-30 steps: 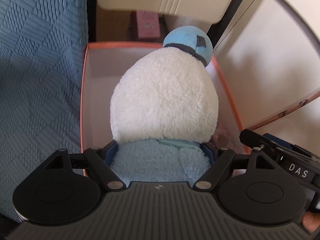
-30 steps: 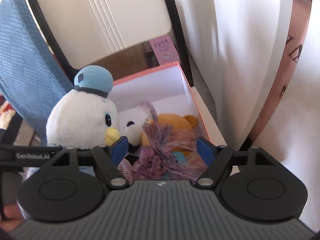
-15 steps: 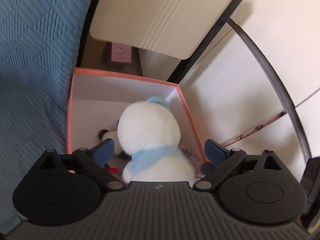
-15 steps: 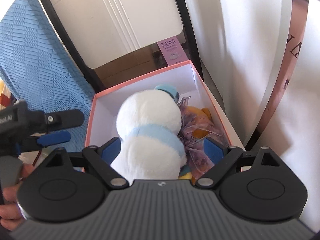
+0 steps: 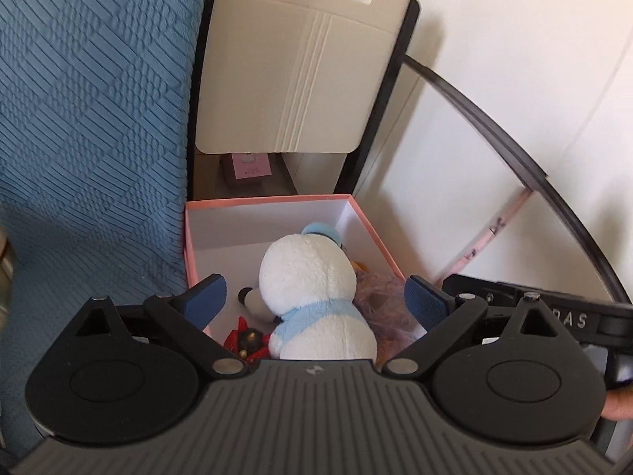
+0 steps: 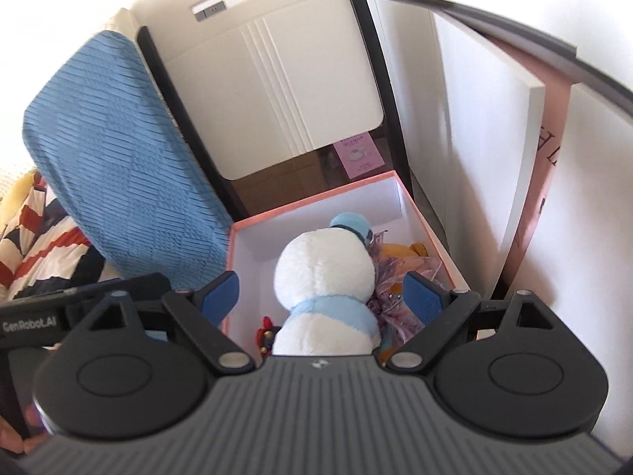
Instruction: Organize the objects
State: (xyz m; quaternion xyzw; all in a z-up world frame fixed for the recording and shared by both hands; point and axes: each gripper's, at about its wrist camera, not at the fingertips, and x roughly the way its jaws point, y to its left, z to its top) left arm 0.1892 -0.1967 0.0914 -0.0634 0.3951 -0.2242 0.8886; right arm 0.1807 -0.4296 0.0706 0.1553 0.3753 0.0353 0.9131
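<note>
A white plush duck (image 5: pixel 306 277) with a blue cap and scarf sits upright in a pink-rimmed white box (image 5: pixel 273 200), also seen in the right wrist view (image 6: pixel 324 273). Beside it lie a purple frilly toy (image 5: pixel 379 297), an orange plush (image 6: pixel 399 249), a small white plush (image 5: pixel 253 301) and a red toy (image 5: pixel 243 336). My left gripper (image 5: pixel 316 297) is open and empty above the box. My right gripper (image 6: pixel 320 291) is open and empty, also above the box (image 6: pixel 312 202).
A blue textured cushion (image 5: pixel 91 118) stands left of the box. A cream panel with black frame (image 5: pixel 300 79) stands behind it, with a pink card (image 5: pixel 251 166) below. White boards (image 6: pixel 486 150) lean on the right. Striped fabric (image 6: pixel 35 245) lies far left.
My left gripper has let go of the duck, which now sits in the box. Both grippers have pulled back and up, away from the box.
</note>
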